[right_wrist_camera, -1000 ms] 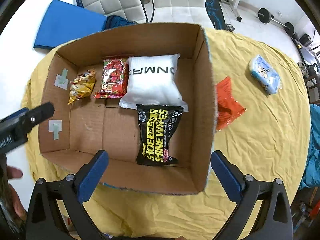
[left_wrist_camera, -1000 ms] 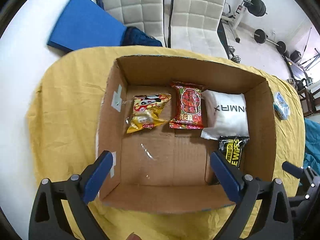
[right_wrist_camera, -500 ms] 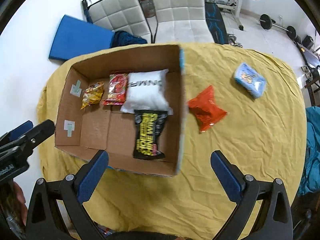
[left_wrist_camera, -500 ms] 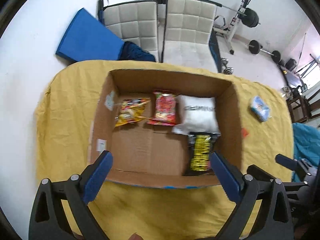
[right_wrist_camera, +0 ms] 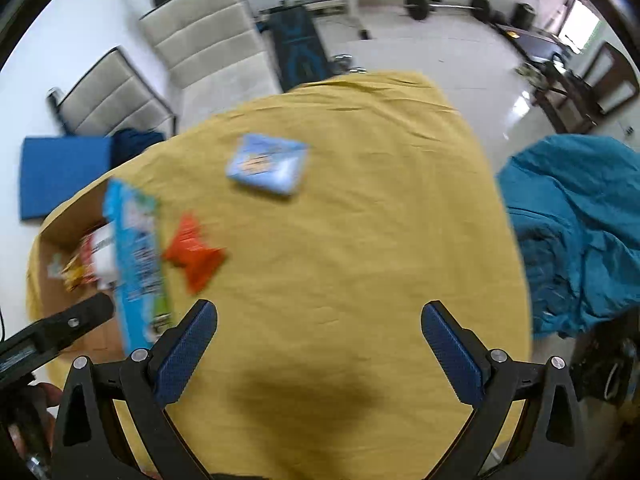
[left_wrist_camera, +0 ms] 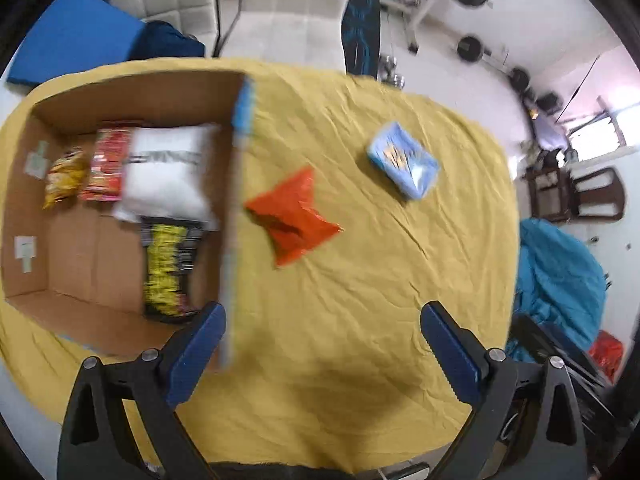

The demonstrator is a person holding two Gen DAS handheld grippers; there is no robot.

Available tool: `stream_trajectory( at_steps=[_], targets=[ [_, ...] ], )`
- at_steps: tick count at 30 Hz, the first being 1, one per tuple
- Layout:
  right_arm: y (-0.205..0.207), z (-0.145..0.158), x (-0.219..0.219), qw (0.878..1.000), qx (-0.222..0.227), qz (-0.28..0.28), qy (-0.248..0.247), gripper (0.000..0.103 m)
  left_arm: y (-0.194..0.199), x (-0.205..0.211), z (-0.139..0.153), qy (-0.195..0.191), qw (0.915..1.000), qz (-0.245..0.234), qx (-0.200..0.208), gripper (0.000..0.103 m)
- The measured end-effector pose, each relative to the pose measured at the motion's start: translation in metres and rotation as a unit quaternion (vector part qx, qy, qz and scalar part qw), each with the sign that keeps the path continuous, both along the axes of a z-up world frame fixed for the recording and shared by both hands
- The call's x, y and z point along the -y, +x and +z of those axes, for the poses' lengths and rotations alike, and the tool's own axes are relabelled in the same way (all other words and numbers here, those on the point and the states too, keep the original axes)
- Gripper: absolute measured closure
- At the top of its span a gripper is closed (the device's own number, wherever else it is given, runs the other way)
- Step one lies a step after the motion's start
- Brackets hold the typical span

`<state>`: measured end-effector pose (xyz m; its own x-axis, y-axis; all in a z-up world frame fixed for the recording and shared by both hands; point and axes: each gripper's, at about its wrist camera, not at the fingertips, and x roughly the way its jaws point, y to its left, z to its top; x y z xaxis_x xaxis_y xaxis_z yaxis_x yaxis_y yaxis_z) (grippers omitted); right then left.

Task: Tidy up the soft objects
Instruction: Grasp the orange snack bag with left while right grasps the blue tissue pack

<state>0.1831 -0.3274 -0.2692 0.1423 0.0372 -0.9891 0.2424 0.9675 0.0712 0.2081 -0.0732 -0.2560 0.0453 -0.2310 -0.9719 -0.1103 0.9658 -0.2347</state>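
A cardboard box (left_wrist_camera: pixel 234 216) on the yellow tablecloth (left_wrist_camera: pixel 360 300) holds a yellow snack bag (left_wrist_camera: pixel 64 178), a red packet (left_wrist_camera: pixel 106 164), a white pillow pack (left_wrist_camera: pixel 168 174) and a black-and-yellow wipes pack (left_wrist_camera: pixel 168 268). An orange packet (left_wrist_camera: pixel 294 216) and a blue tissue pack (left_wrist_camera: pixel 402 164) lie on the cloth right of the box. My left gripper (left_wrist_camera: pixel 322 348) is open and empty above the cloth by the box's right wall. My right gripper (right_wrist_camera: pixel 320 344) is open and empty over the cloth; the orange packet (right_wrist_camera: pixel 194 252) and the blue pack (right_wrist_camera: pixel 268 168) lie ahead of it.
The box (right_wrist_camera: pixel 136 256) shows at the left of the right wrist view, with the left gripper's finger (right_wrist_camera: pixel 76 320) beside it. White chairs (right_wrist_camera: pixel 208 36), a blue mat (right_wrist_camera: pixel 60 172) and gym weights stand behind the table. A teal cloth (right_wrist_camera: pixel 580 220) lies to the right.
Both grippers have swung right, away from over the box toward the open cloth. The orange packet and blue pack now sit in front of them. Both stay open.
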Motion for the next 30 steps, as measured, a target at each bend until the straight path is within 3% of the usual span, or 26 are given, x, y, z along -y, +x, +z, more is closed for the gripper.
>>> stream_trajectory(
  at_steps=[3,8,13,16,21,25,27,30],
  targets=[
    [-0.001,-0.013,0.044,1.0,-0.007,-0.015,-0.005,0.0,0.012,0.044,-0.029,0.035,0.9991,-0.014,-0.02,0.003],
    [0.006,-0.041,0.079,1.0,-0.02,0.0,0.001,0.0,0.041,0.068,-0.082,0.081,0.9952,0.009,-0.054,0.003],
    [0.046,-0.068,0.066,0.994,-0.018,0.105,0.007,0.0,0.061,0.054,-0.131,0.112,0.9882,0.049,-0.093,0.005],
    [0.085,-0.09,0.04,0.981,-0.026,0.192,0.002,0.0,0.064,0.059,-0.142,0.137,0.985,0.05,-0.092,0.005],
    [0.141,-0.122,-0.006,0.952,-0.038,0.303,-0.015,0.0,0.068,0.071,-0.154,0.118,0.986,0.051,-0.106,0.005],
    [0.176,-0.15,-0.042,0.93,-0.056,0.363,-0.021,0.0,0.064,0.057,-0.17,0.104,0.9818,0.09,-0.131,0.007],
    [0.187,-0.162,-0.054,0.922,-0.072,0.38,-0.013,0.0,0.061,0.047,-0.175,0.096,0.9798,0.11,-0.137,0.018],
    [0.2,-0.182,-0.074,0.91,-0.098,0.402,-0.013,0.0,0.059,0.029,-0.182,0.084,0.9767,0.137,-0.142,0.024]
  ],
)
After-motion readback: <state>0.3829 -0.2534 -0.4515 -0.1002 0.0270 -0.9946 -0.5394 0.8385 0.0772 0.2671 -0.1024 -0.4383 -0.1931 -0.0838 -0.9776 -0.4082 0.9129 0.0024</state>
